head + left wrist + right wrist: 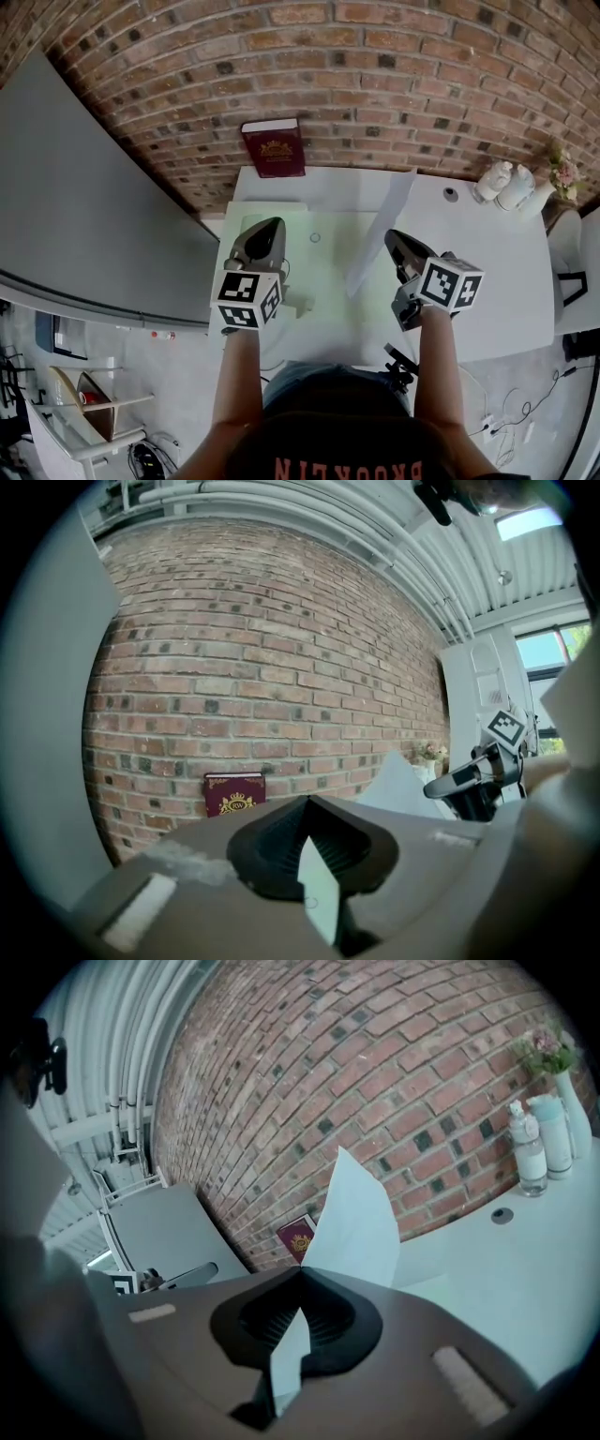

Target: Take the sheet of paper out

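A white sheet of paper [384,225] stands up off the white table [487,272], its upper corner reaching toward the brick wall. My right gripper [392,239] is shut on its lower edge. In the right gripper view the paper [361,1232] rises past the closed tips of my right gripper [300,1274], and a strip of it runs down between the jaws. My left gripper [270,225] hovers over a pale green mat [319,272], left of the paper and apart from it. The tips of my left gripper [305,803] meet, and only a pale sliver shows below them.
A dark red book [274,148] leans against the brick wall behind the table. Two white bottles [506,183] and a vase of flowers stand at the back right, near a small dark disc [451,194]. A grey board [84,206] slants along the left.
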